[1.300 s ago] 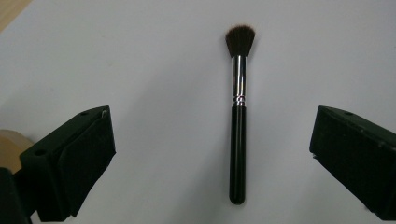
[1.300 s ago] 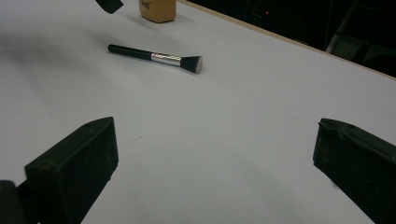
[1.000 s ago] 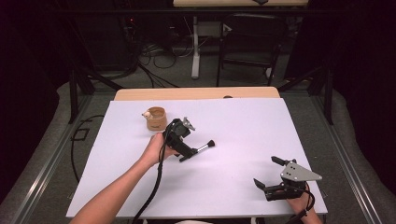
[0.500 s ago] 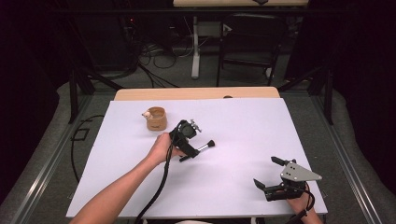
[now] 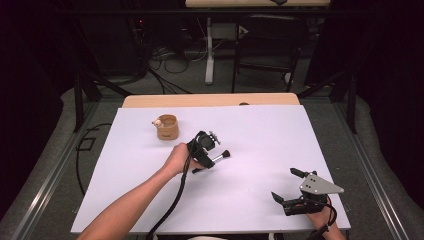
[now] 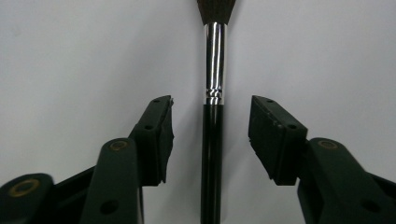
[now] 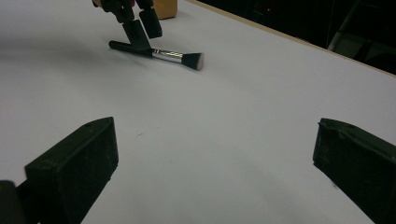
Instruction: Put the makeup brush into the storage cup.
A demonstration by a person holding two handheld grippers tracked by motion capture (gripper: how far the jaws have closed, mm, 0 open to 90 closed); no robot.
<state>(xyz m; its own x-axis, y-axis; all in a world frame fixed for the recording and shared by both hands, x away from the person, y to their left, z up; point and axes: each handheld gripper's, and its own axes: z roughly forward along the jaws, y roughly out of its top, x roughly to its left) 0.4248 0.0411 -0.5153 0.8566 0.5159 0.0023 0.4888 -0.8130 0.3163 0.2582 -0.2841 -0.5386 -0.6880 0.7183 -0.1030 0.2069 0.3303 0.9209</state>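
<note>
black jaws of the left gripper [image 6: 210,135] straddle the makeup brush [image 6: 212,116], closing in, pads not yet touching its handle. brush lies flat on the white table [image 5: 260,135], just right of the wooden cup [image 5: 167,127]. right gripper [image 5: 292,187], well apart from the cup, gapes empty.

Black-handled makeup brush [image 6: 211,140] with silver ferrule lies flat on the table.

Both forearms are bare, with no sleeves. The left gripper [image 5: 216,150] is black, with a thick black cable trailing along the forearm; its jaws are matte black blocks with small screw holes and brass-ringed pivots. The right gripper [image 5: 289,189] is black too, topped by a grey three-cornered plate.
</note>
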